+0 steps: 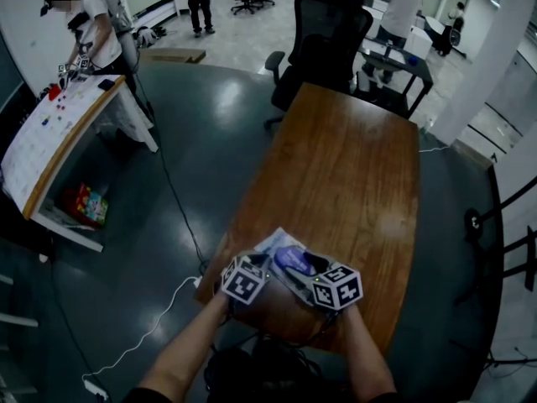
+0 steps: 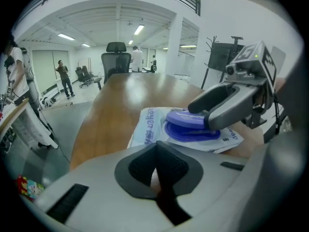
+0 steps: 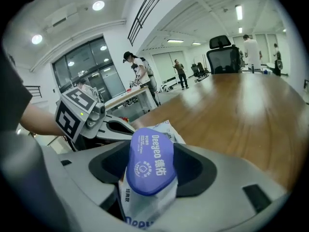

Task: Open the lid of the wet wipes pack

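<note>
Pack [image 1: 270, 243] is lying flat at the near end of the table [image 1: 352, 166], close to the person, its white film facing up. Its purple lid [image 1: 292, 261] is sitting on the pack's top and, in the left gripper view, is tilting a little above the purple ring under it.

The right gripper [image 3: 150, 170] is pinching the lid [image 3: 150, 161]. In its own view the lid's printed face is standing between the two dark pads, with the pack's film [image 3: 145, 211] bunching below. From the left gripper view, one of its fingers [image 2: 212, 98] is lying across the lid [image 2: 186, 117] from the right, and the pack [image 2: 149, 127] is spreading out under it on the wood.

The left gripper [image 2: 157, 178] is resting just beside the pack's near left edge. Its jaws are pressing together, with only a thin slit showing between them and none of the pack in it. In the head view both grippers, left [image 1: 260, 269] and right [image 1: 317, 267], are crowding over the pack, their marker cubes nearly side by side. The right gripper view is showing the left gripper [image 3: 126, 127] just behind the pack.

Beyond the table's far end a black chair [image 1: 327, 32] is standing. A person [image 1: 92, 32] is bending over a white table at the far left, well apart, and others are standing farther back. A white cable [image 1: 151, 330] is trailing over the dark floor to the left of the arms.
</note>
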`<act>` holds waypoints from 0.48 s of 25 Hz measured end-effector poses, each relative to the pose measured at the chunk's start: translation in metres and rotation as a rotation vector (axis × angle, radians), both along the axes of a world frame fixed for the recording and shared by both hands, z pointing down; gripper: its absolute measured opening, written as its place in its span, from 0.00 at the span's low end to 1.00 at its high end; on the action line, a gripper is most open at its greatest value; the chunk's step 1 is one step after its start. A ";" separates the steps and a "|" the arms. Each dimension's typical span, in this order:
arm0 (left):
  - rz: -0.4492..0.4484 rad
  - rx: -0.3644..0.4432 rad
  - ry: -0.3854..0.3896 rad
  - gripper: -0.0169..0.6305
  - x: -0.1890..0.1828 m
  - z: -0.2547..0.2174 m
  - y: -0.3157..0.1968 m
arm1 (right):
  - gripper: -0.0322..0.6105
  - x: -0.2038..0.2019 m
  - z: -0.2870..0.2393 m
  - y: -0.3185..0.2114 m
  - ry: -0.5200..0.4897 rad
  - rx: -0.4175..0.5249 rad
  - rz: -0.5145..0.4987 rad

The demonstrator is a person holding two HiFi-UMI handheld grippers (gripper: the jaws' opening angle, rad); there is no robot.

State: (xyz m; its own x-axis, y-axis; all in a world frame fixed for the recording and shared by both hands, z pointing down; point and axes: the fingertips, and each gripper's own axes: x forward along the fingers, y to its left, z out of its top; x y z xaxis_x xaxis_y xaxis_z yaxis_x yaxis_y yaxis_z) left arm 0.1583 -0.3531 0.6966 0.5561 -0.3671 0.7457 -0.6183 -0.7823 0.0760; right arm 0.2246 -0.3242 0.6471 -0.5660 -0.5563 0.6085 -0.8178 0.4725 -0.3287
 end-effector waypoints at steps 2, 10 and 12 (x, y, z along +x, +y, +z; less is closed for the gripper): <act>-0.009 -0.006 -0.008 0.03 0.000 0.000 0.000 | 0.50 0.003 -0.007 0.000 -0.013 0.018 0.001; 0.005 -0.027 -0.001 0.03 0.002 -0.003 0.003 | 0.31 0.015 -0.049 -0.005 0.089 0.213 0.003; 0.003 -0.022 -0.015 0.03 0.000 -0.003 0.003 | 0.30 0.020 -0.054 -0.006 0.116 0.241 0.001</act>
